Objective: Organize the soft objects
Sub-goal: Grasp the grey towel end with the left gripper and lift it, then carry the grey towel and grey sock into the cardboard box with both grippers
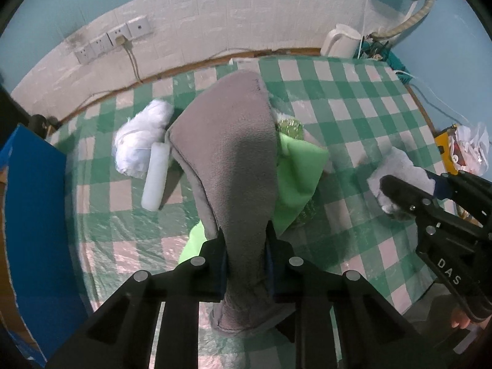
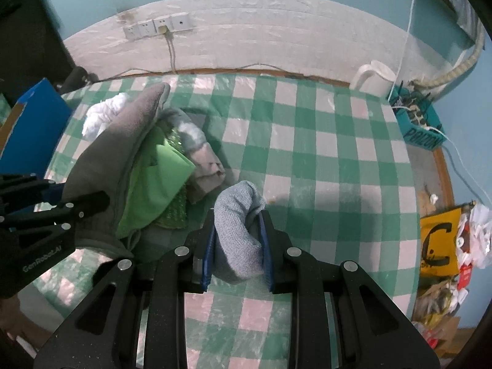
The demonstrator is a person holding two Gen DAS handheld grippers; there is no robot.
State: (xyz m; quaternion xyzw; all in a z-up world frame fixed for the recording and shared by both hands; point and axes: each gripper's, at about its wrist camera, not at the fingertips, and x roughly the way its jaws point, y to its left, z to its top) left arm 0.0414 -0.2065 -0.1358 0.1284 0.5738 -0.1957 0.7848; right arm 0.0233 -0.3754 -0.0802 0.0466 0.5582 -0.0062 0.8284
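- The left gripper [image 1: 246, 240] pinches a long grey fleece cloth [image 1: 227, 150] by one end; its long axis runs straight ahead, over the pile.
- The right gripper [image 2: 238, 240] is clamped on a small rolled pale-blue knitted cloth [image 2: 240, 215], above the green-and-white checked tablecloth [image 2: 323, 153].
- The pile lies to the right gripper's left: a bright green cloth [image 2: 156, 181] on top, a grey-and-white folded cloth [image 2: 200, 150] behind it.
- The left gripper looks nearer the pile.
- A crumpled white cloth [image 1: 141, 135] and a white roller [image 1: 156, 178] lie left of the grey fleece.
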